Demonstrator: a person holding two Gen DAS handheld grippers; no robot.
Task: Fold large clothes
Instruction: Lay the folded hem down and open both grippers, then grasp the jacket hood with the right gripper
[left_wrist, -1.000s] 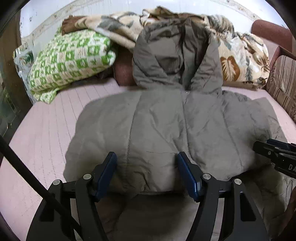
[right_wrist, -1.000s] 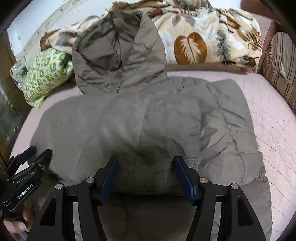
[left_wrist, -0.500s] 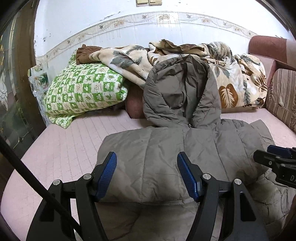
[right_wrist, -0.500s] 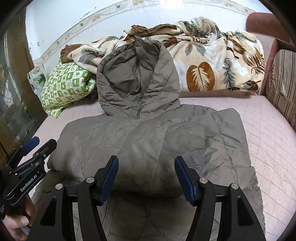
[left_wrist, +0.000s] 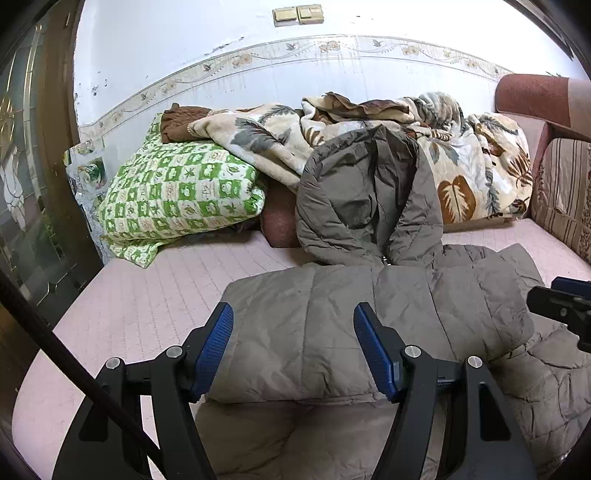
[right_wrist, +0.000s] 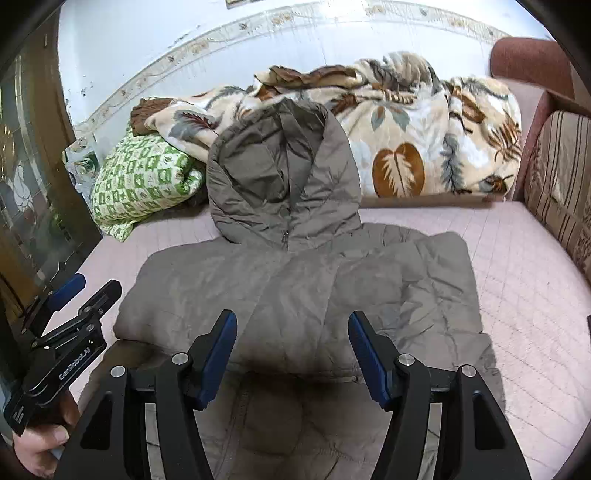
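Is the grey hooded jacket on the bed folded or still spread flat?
Partly folded: the jacket has a doubled layer with a straight folded edge across its lower body, while its hood lies spread open.

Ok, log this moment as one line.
stage: sleeves folded in | jacket: flat on bed | left gripper: open, empty | right gripper: open, empty

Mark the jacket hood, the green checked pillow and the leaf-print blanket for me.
jacket hood (right_wrist: 284, 173), right wrist view, on its quilted middle panel.
green checked pillow (left_wrist: 177, 195), left wrist view, on its patterned front face.
leaf-print blanket (right_wrist: 399, 170), right wrist view, on the big brown leaf.
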